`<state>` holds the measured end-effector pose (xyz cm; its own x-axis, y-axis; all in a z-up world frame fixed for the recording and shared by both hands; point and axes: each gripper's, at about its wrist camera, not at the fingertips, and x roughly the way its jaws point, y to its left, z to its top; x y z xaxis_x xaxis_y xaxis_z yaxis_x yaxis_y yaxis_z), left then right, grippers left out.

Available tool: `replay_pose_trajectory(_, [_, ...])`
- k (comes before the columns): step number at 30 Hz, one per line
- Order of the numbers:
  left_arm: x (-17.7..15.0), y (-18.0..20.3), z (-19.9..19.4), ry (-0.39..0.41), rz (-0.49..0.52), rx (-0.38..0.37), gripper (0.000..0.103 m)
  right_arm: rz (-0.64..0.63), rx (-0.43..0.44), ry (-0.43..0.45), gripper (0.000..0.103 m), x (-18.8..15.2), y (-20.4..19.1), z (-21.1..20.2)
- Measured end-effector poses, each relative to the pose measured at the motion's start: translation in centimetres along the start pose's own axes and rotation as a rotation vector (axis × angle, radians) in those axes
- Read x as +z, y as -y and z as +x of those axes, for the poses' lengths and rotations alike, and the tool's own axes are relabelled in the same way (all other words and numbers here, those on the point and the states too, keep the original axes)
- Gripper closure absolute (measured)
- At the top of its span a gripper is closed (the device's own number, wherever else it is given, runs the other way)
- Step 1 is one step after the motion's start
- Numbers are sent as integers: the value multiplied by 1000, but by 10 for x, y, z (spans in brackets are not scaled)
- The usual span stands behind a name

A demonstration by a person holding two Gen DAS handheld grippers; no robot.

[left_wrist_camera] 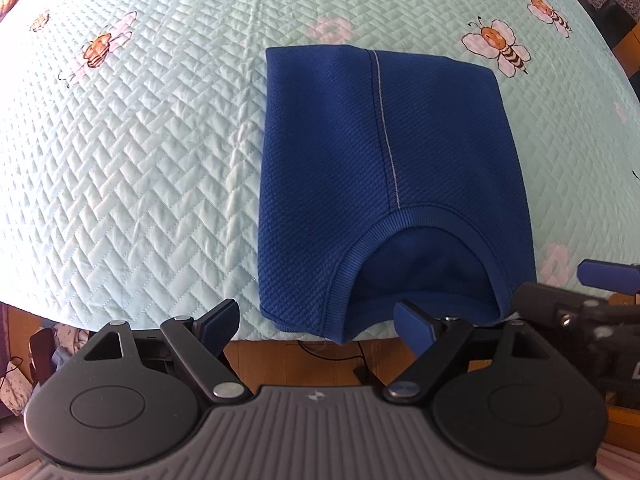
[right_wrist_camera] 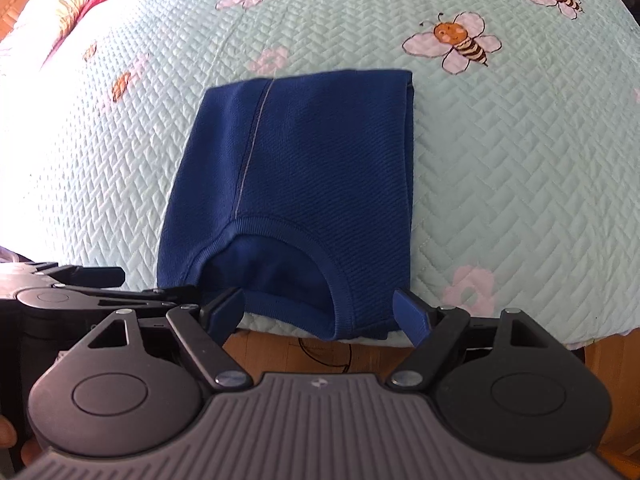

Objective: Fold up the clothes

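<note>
The blue garment (left_wrist_camera: 380, 184), already folded into a narrow strip, lies on the quilted bed (left_wrist_camera: 132, 168) with its ribbed neckline at the near edge. Both the left gripper (left_wrist_camera: 316, 322) and the right gripper (right_wrist_camera: 320, 312) hover spread wide and empty over that edge. For a clean fold, each should likely pinch one near corner (through all layers) and carry it evenly toward the far end.

Faint grey print, seemingly "HONEY", on quilted bee-pattern bedspread (right_wrist_camera: 520, 160) near far edge; otherwise no legible text.
</note>
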<state>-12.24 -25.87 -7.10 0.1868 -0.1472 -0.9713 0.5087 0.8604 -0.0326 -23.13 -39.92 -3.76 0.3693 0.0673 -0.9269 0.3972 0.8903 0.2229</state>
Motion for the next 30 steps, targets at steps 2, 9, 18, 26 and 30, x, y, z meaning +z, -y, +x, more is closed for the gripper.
replay_pose_trajectory(2, [1, -1, -1, 11, 2, 2, 16, 2, 0, 33, 21, 3, 3, -5])
replay_pose_trajectory(9, [11, -7, -9, 121, 14, 10, 16, -30, 139, 514, 17, -7, 16, -57])
replay_pose_trajectory(18, [31, -34, 13, 193, -52, 27, 16, 361, 472, 299, 9, -7, 114, 35])
replay_pose_trajectory(26, [48, -41, 41, 143, -54, 46, 16, 454, 563, 239, 9, -9, 136, 78])
replay_pose_trajectory(30, [57, -50, 55, 122, -80, 29, 16, 468, 562, 224, 9, -7, 146, 95])
